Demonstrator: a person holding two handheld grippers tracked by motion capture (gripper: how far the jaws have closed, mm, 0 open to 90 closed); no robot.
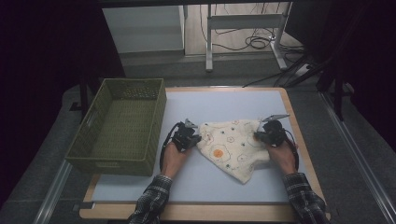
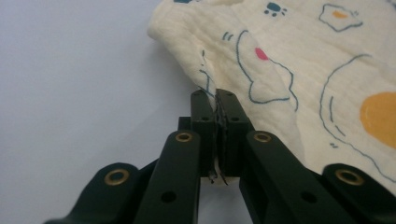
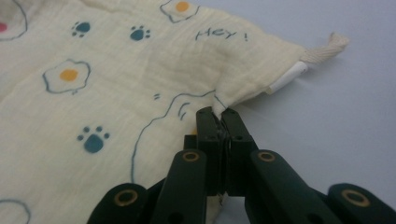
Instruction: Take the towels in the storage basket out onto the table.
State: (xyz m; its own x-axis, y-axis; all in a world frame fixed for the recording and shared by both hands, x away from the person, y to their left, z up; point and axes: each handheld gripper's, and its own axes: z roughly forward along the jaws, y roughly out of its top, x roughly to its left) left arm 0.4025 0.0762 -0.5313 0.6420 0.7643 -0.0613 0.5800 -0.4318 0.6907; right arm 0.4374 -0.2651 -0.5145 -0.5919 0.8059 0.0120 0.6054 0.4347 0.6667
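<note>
A cream cloth printed with fried eggs and paw marks lies rumpled on the pale table top. My left gripper is at its left edge, and in the left gripper view the black jaws are shut on the cloth, with fabric pinched between the pads. My right gripper is at the cloth's right edge. In the right gripper view its jaws are shut on the cloth's hem, close to a corner with a white tag and a cord loop.
A green woven basket stands on the left side of the table, just left of my left hand. The table's wooden rim runs along the near edge. Desk legs and cables lie on the floor beyond.
</note>
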